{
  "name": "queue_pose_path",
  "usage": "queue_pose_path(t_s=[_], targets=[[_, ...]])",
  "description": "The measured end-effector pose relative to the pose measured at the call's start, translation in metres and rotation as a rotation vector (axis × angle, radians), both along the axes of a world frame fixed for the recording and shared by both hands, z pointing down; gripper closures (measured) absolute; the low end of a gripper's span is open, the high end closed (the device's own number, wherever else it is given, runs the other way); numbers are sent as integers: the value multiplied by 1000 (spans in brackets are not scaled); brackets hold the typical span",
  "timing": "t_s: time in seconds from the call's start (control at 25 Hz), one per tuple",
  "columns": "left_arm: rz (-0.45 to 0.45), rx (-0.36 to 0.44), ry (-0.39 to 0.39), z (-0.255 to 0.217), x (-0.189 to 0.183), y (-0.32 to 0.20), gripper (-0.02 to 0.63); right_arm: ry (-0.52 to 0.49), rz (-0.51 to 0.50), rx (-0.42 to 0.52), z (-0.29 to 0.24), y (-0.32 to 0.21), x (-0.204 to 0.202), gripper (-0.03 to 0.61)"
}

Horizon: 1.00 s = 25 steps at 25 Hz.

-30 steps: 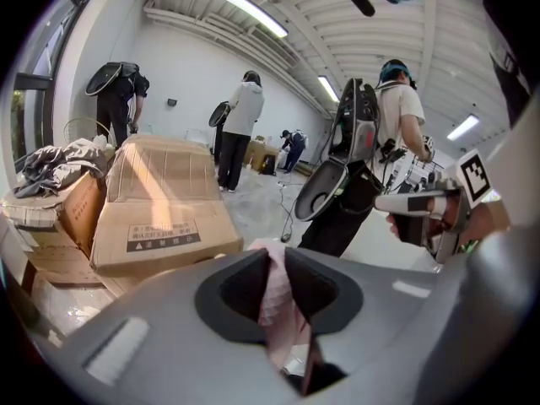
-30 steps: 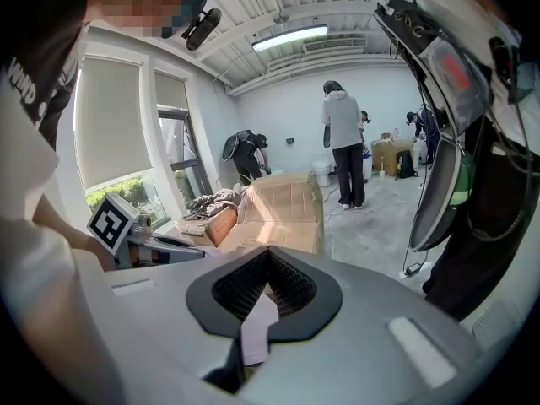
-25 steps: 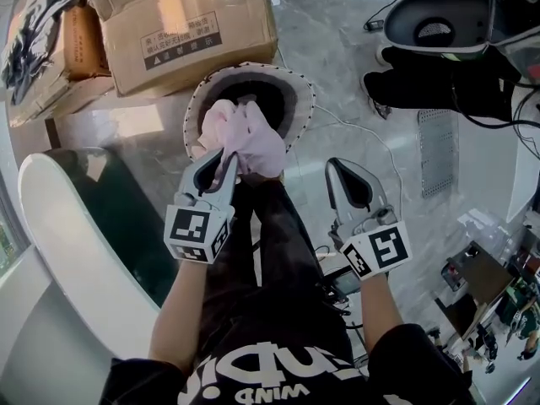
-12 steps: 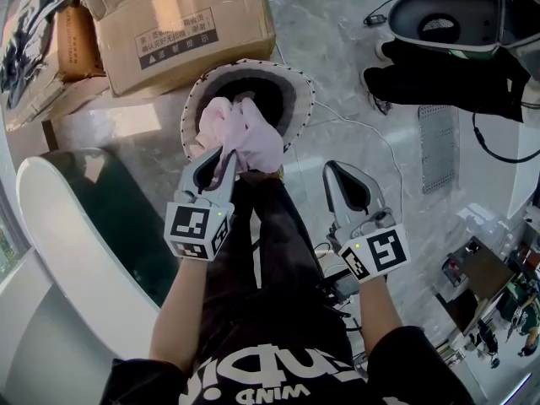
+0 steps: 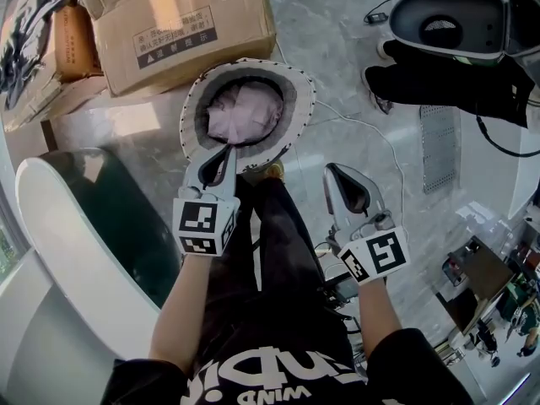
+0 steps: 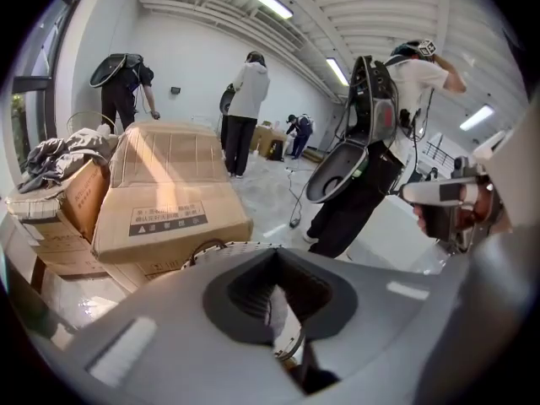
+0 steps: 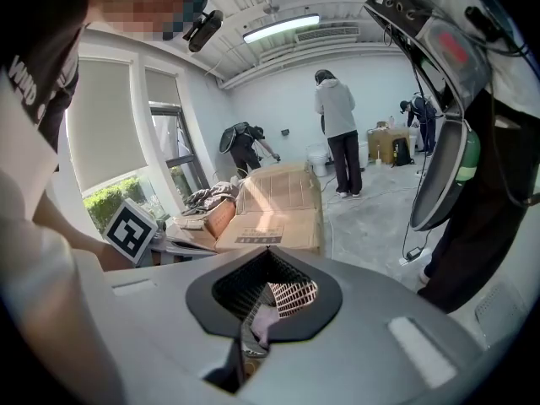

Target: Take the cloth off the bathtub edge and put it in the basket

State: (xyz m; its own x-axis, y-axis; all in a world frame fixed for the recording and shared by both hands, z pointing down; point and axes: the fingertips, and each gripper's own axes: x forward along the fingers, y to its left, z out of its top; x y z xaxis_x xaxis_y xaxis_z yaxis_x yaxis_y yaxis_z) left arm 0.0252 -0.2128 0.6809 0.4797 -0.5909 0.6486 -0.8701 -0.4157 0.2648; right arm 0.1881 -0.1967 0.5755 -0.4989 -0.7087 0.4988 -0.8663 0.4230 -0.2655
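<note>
In the head view, the pale pink crumpled cloth (image 5: 245, 112) lies inside the round grey basket with a white dotted rim (image 5: 297, 87), which stands on the grey marble floor in the upper middle of the frame, just below the large brown cardboard box (image 5: 181, 24). Your left hand-held gripper (image 5: 226, 150) hovers over the basket's near rim with its jaws a narrow slit apart and nothing between them; it is clear of the cloth. Your right hand-held gripper (image 5: 341, 178) sits to the right of it, lower in the frame and off the basket, empty as well. The white-rimmed bathtub with a dark green inside (image 5: 59, 226) curves along the lower left. In the left gripper view, your left hand-held gripper (image 6: 273, 261) shows its dark pads parted by a thin gap; the basket's dotted rim (image 6: 221, 246) peeks over them, with the cardboard box (image 6: 169, 201) behind. In the right gripper view, your right hand-held gripper (image 7: 270, 267) has its jaws slightly apart, gripping nothing; through the gap you see the basket's mesh wall (image 7: 297, 294) and a bit of the pink cloth (image 7: 263, 319).
</note>
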Motion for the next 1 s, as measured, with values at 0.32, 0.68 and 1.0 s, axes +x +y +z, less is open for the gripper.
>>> queue_pose_path(t_s=[0.32,0.68,1.0], targets=[[-9,-29,7,8,2,8,617,-6,2,-7,4,-2,0,572],[16,25,33,-47,4,4,617,-47,-26,51,-37,-17,-19,572],[44,119,77,-132,7,-1,617,-104,-96,123,-97,-14,-46,572]])
